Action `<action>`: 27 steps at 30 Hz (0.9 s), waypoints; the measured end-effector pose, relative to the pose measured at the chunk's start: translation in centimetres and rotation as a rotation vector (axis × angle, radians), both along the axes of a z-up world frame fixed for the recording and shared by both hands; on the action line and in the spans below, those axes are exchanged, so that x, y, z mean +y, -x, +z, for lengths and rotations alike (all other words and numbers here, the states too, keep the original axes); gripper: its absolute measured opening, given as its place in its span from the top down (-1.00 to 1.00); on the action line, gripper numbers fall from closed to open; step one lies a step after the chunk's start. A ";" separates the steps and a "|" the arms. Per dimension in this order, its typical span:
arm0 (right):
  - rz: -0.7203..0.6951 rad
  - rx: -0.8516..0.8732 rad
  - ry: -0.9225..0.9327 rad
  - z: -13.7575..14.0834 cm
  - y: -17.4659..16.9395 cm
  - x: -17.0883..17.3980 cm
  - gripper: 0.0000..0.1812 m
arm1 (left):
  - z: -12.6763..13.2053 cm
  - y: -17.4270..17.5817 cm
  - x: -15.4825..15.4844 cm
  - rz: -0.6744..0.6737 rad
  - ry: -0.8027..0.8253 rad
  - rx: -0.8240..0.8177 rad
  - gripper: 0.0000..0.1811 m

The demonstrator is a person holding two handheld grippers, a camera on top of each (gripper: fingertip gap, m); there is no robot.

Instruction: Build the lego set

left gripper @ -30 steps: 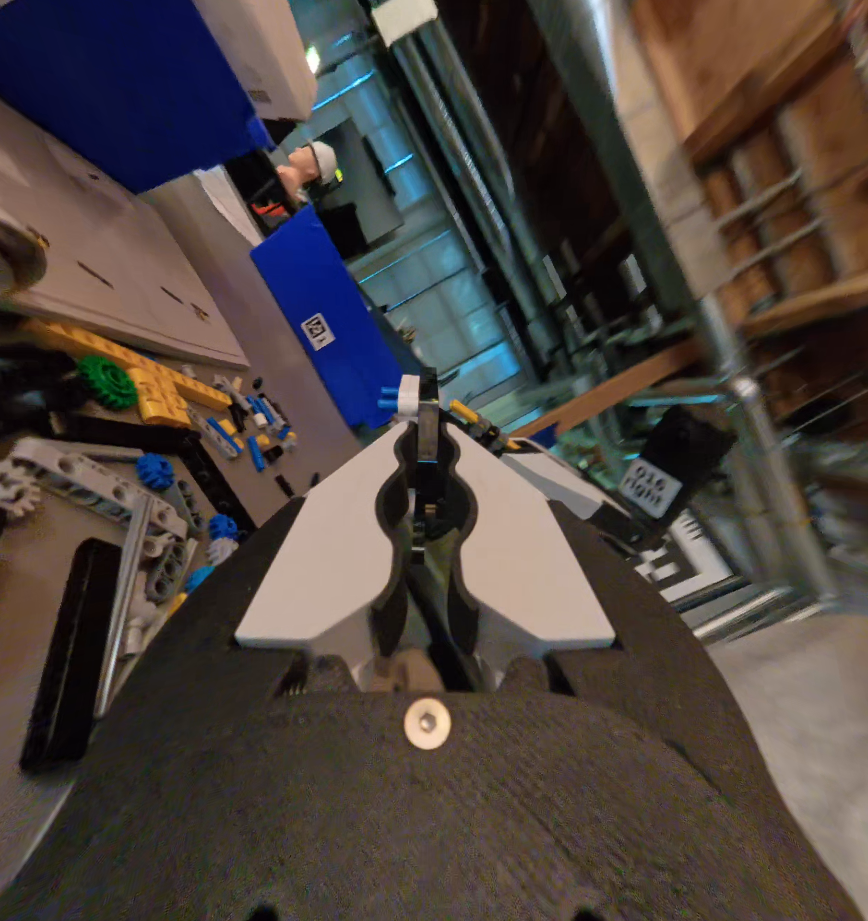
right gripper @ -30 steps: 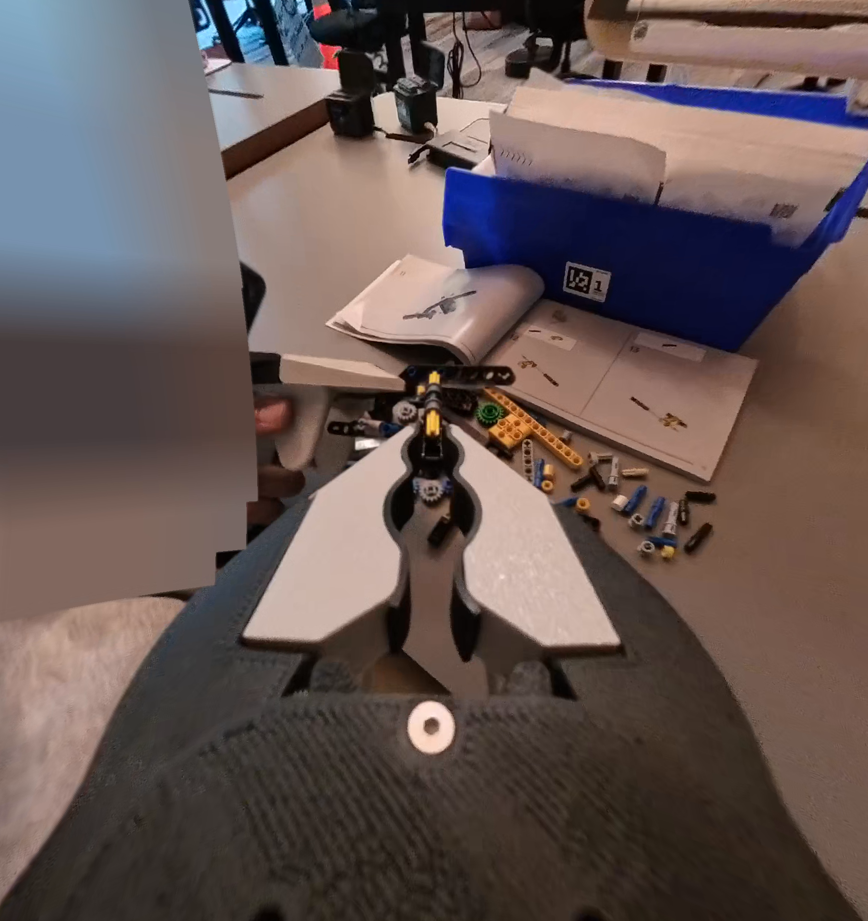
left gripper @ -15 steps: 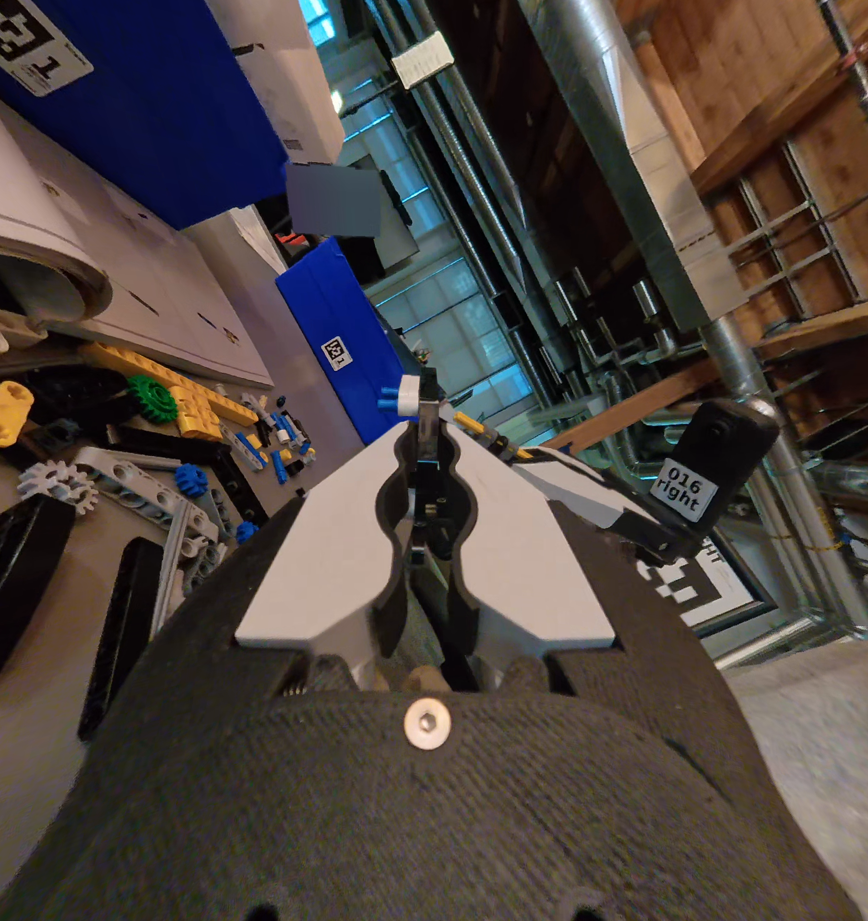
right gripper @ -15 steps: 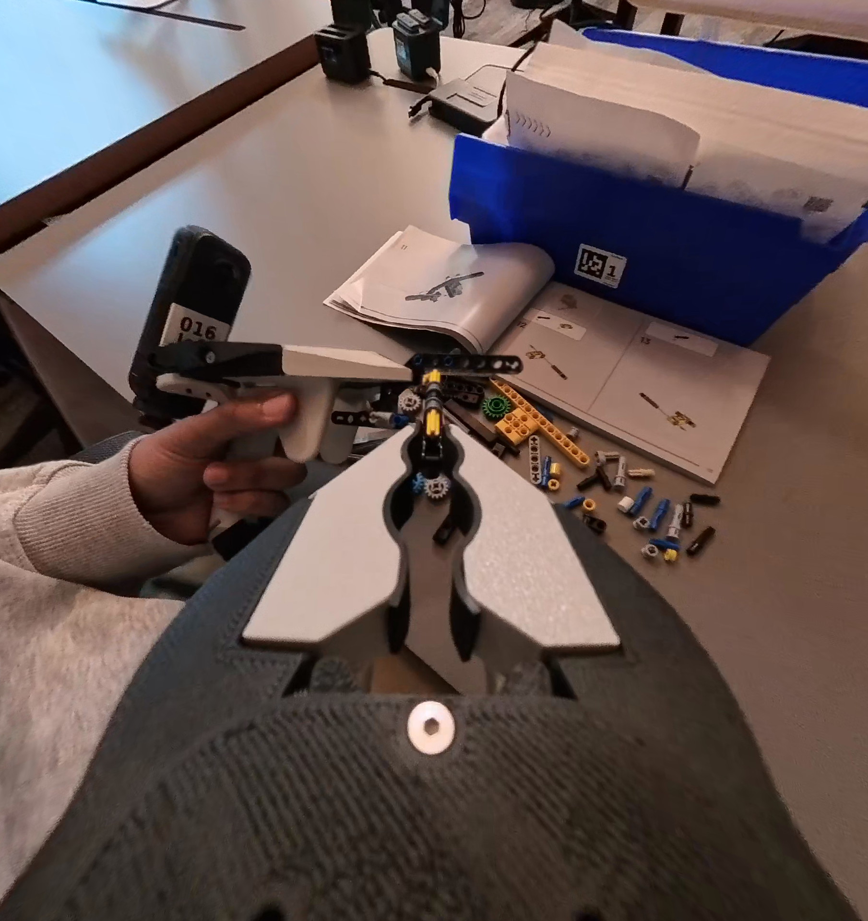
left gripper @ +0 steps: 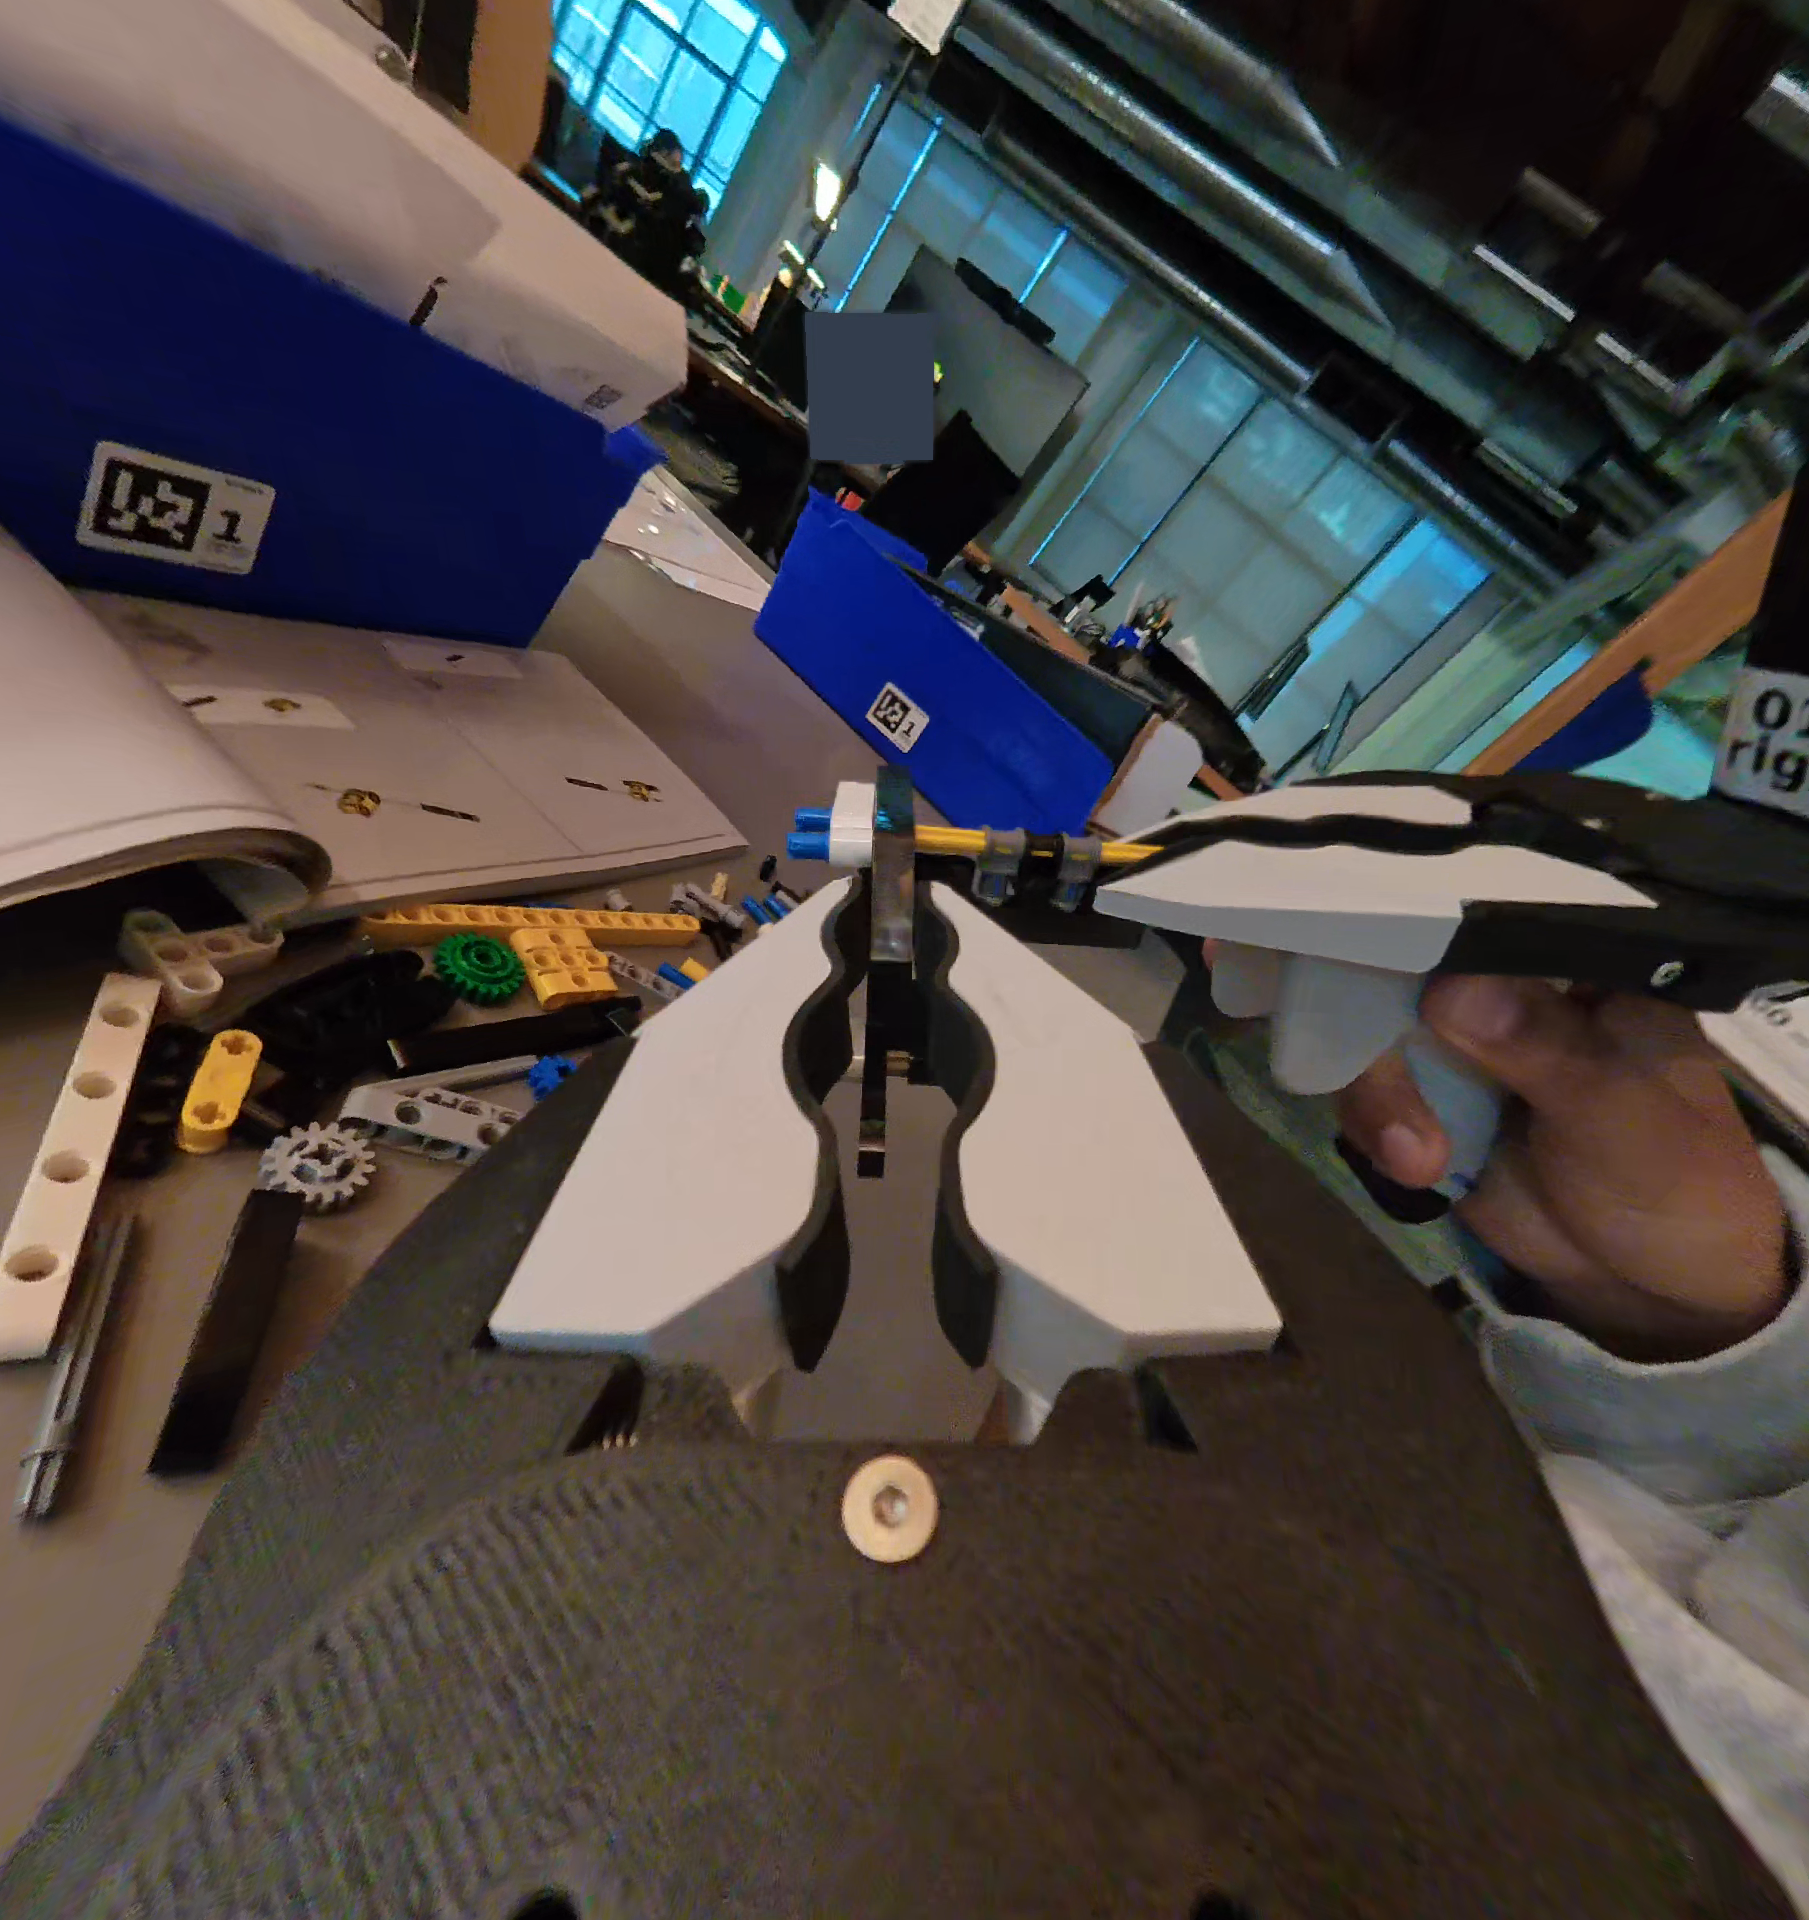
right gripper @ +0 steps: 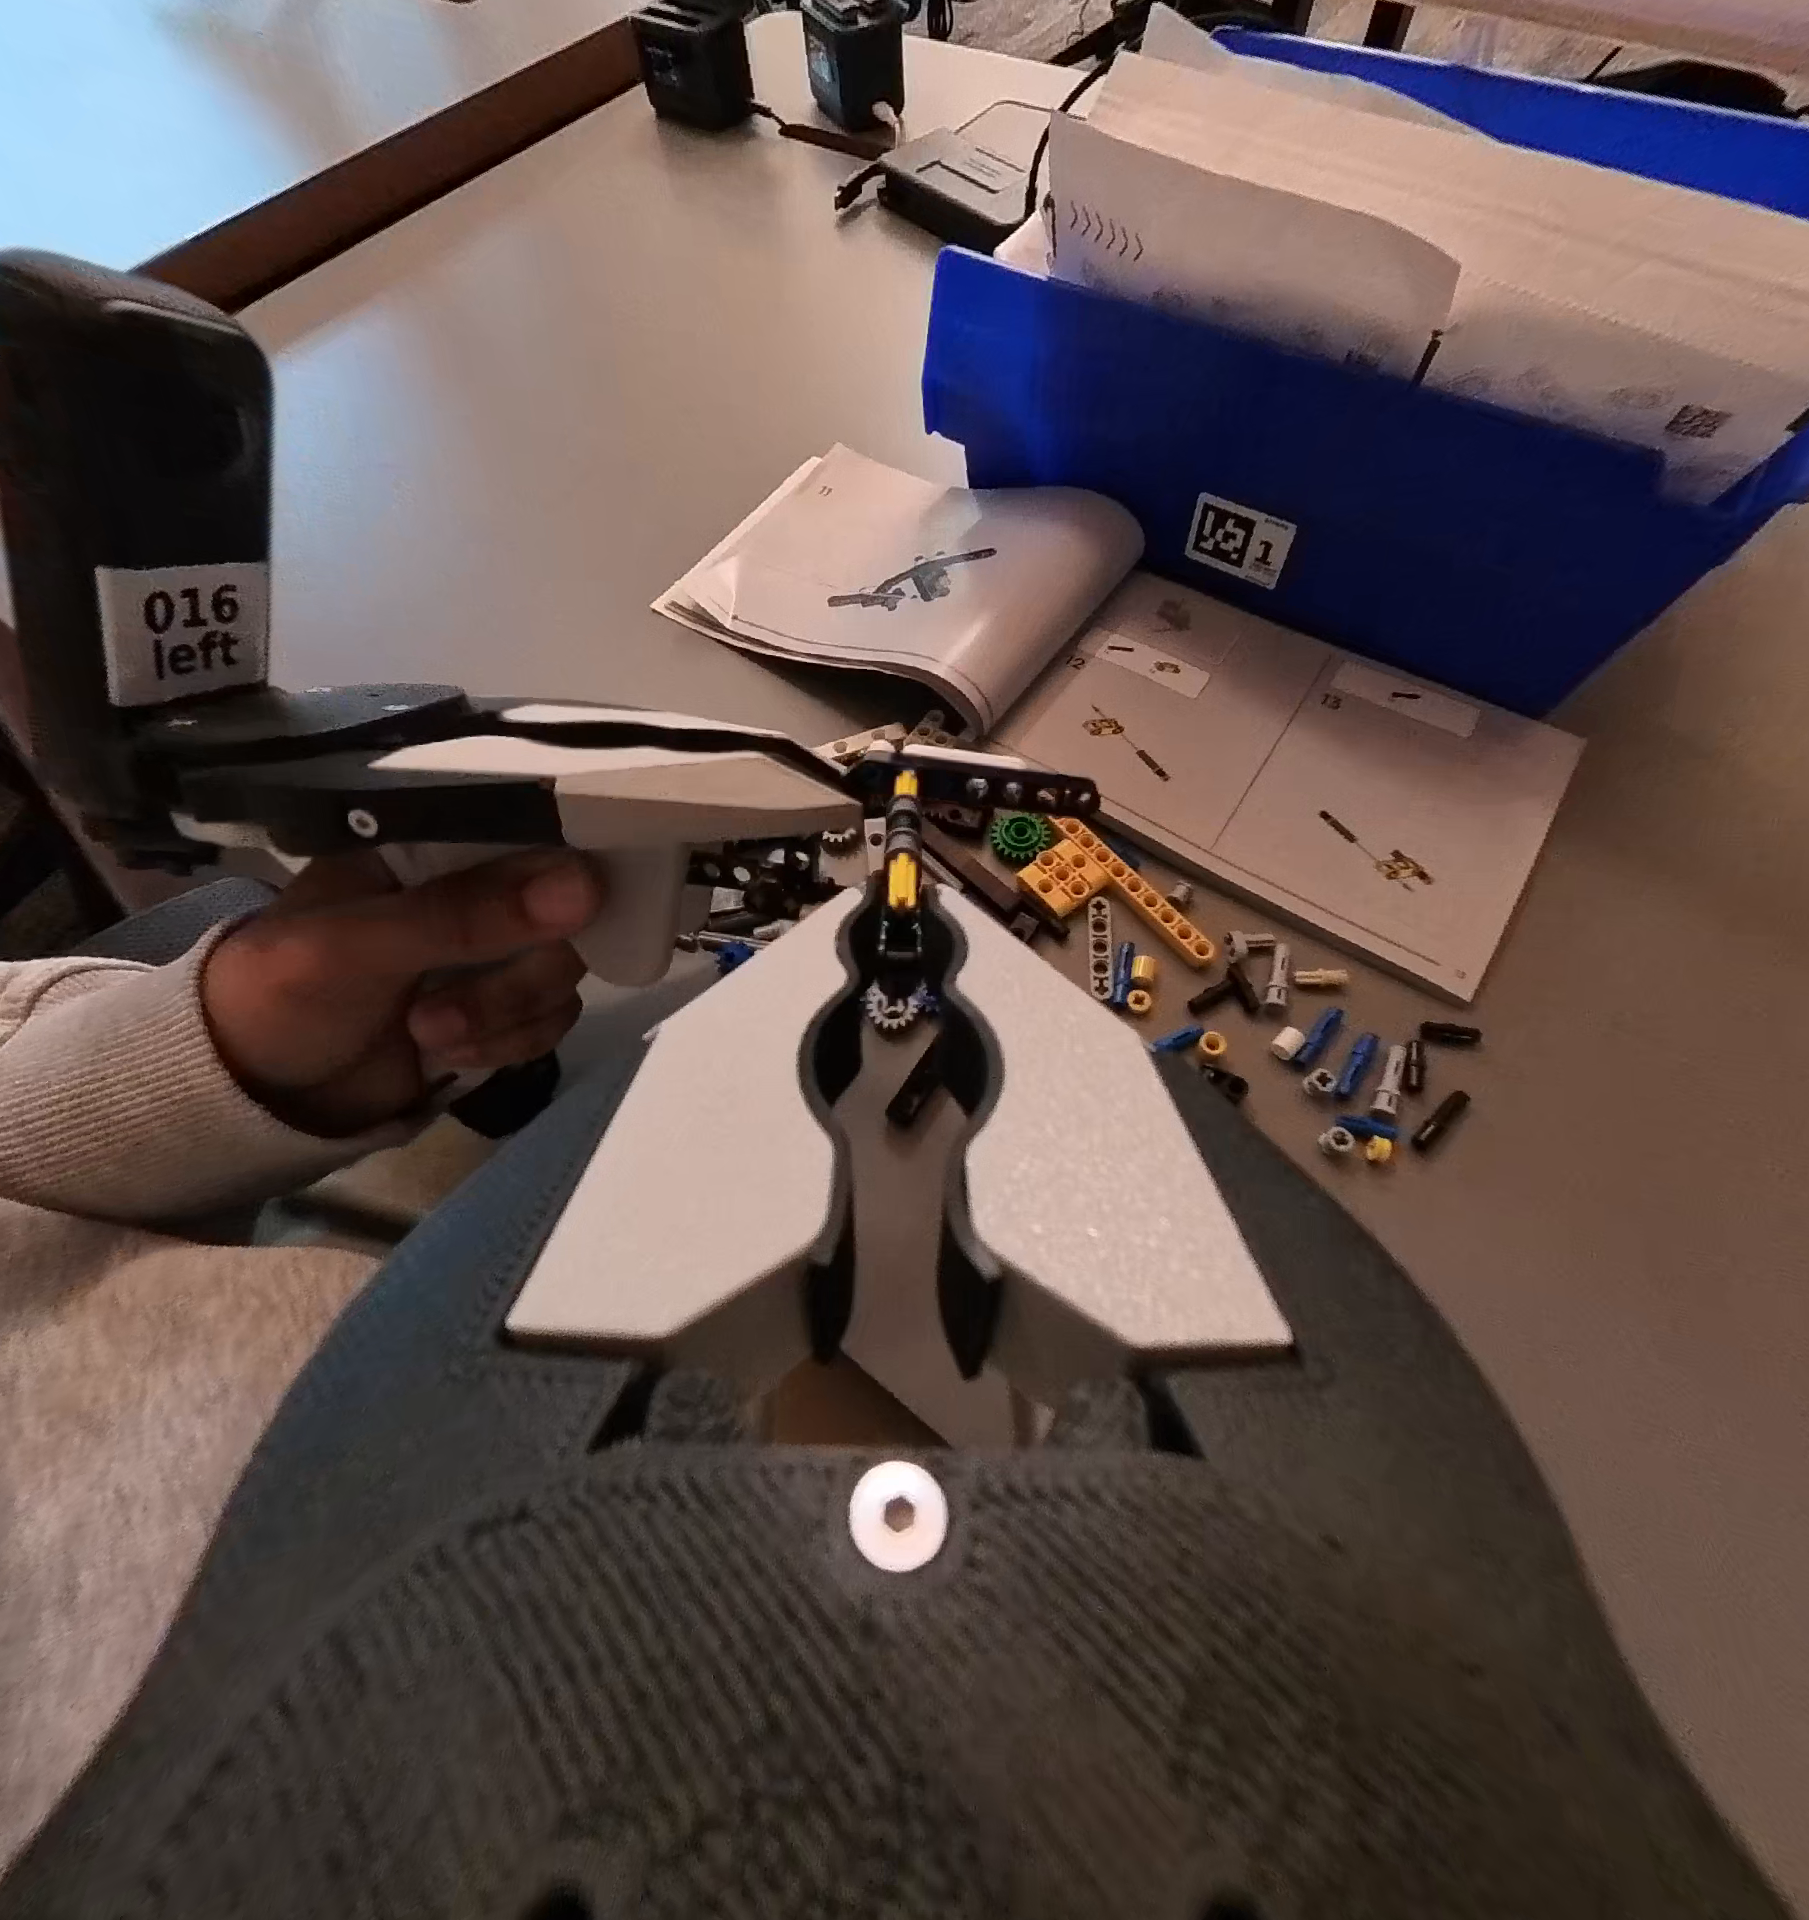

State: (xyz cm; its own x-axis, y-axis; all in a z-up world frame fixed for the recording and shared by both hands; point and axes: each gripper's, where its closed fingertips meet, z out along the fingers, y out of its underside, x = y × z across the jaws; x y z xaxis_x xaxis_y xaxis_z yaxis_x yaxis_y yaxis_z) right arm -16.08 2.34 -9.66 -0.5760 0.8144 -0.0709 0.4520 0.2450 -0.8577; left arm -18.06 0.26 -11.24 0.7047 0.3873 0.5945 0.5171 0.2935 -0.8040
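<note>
My left gripper (left gripper: 889,883) is shut on a black beam (left gripper: 887,914), seen edge-on, held above the table. A white connector with blue pins (left gripper: 843,826) sits on the beam's far side. A yellow axle with grey bushes (left gripper: 1025,844) meets the beam from the right, held by my right gripper (left gripper: 1113,883). In the right wrist view my right gripper (right gripper: 900,904) is shut on the yellow axle (right gripper: 902,868), which points at the black beam (right gripper: 1025,792). The left gripper (right gripper: 843,784) comes in from the left and holds that beam.
Loose parts lie on the grey table (right gripper: 567,416): a yellow beam (right gripper: 1118,883), a green gear (right gripper: 1016,834), a grey gear (left gripper: 318,1164), a white beam (left gripper: 69,1164), small pins (right gripper: 1347,1060). An open instruction booklet (right gripper: 1243,769) lies before a blue bin (right gripper: 1399,488). The tips of both grippers are at nearly the same place.
The left wrist view has swung down from the ceiling toward the table and bin. The two grippers stay joined at beam and axle; the right gripper now shows closer on the right.
</note>
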 end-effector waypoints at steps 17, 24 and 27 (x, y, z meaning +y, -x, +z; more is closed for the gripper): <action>0.032 0.001 0.128 0.3 0.0 -0.3 0.94 | 1.0 -0.1 -0.4 0.064 0.081 0.149 0.94; 0.043 0.054 0.126 0.6 0.1 -0.6 0.94 | 1.3 -0.1 -0.7 0.075 0.073 0.168 0.94; 0.046 0.059 0.135 0.6 0.1 -0.7 0.94 | 1.4 -0.1 -0.7 0.072 0.074 0.175 0.94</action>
